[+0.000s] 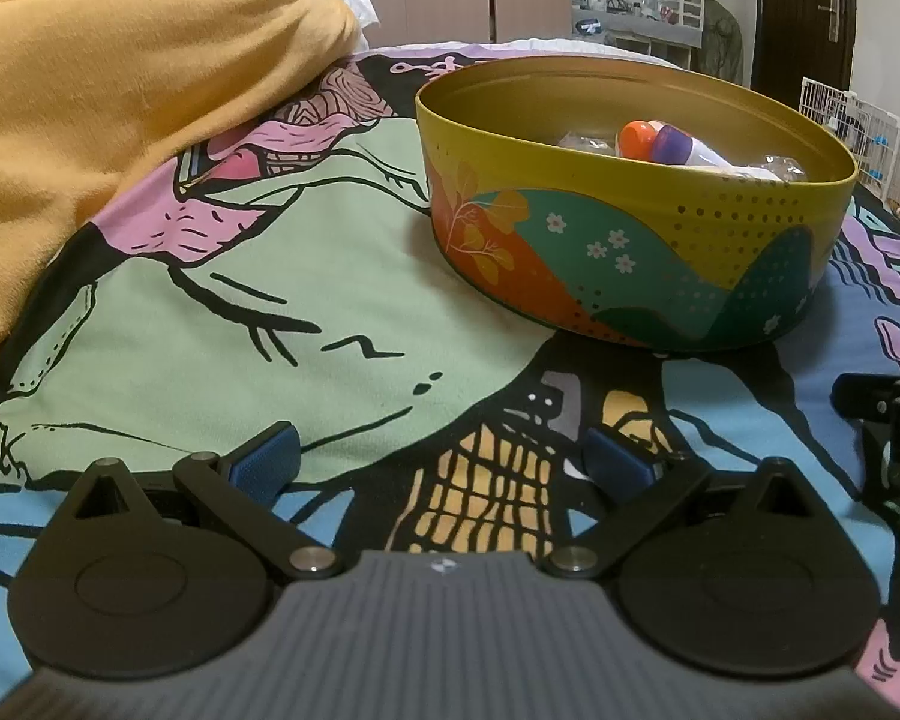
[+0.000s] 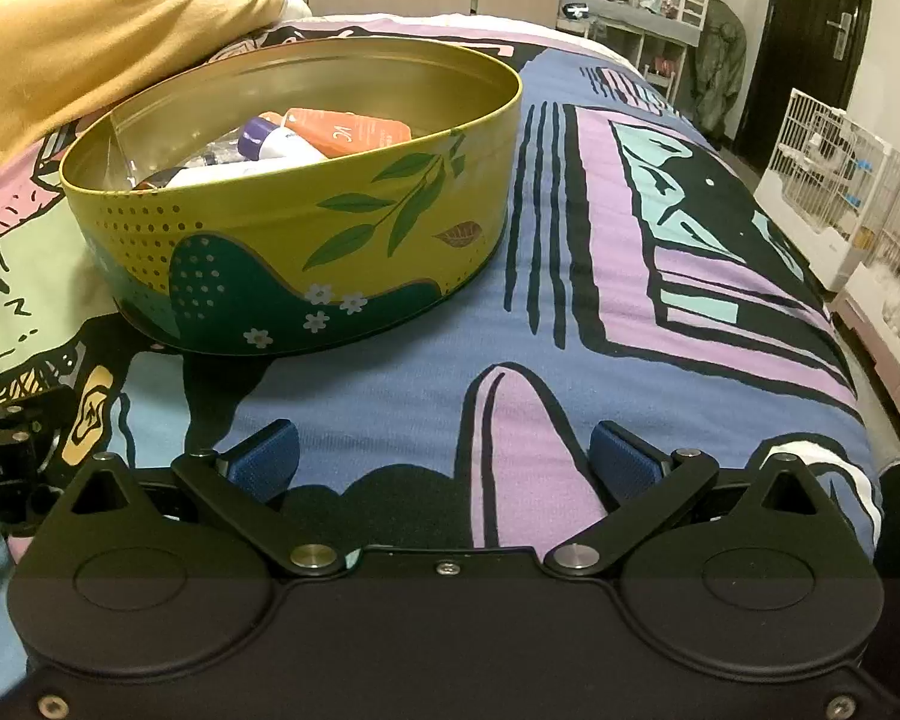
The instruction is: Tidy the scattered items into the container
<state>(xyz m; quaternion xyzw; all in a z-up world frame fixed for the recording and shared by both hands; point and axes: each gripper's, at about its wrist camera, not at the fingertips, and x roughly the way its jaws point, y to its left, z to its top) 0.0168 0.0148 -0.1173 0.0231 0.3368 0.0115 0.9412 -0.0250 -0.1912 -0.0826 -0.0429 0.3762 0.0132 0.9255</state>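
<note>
A round yellow tin (image 1: 642, 240) with painted leaves and flowers stands on the patterned bedspread; it also shows in the right wrist view (image 2: 306, 240). Inside lie an orange tube (image 2: 354, 129), a white bottle with a purple cap (image 2: 276, 144) and clear wrappers. In the left wrist view the orange cap (image 1: 636, 141) and purple cap (image 1: 678, 144) show over the rim. My left gripper (image 1: 444, 462) is open and empty, low over the bedspread in front of the tin. My right gripper (image 2: 444, 462) is open and empty, in front of and right of the tin.
An orange-yellow blanket (image 1: 120, 90) is heaped at the left, close behind the tin. The bed's right edge (image 2: 858, 372) drops off toward white wire cages (image 2: 834, 168) on the floor. The other gripper's black body shows at the right edge of the left wrist view (image 1: 894, 420).
</note>
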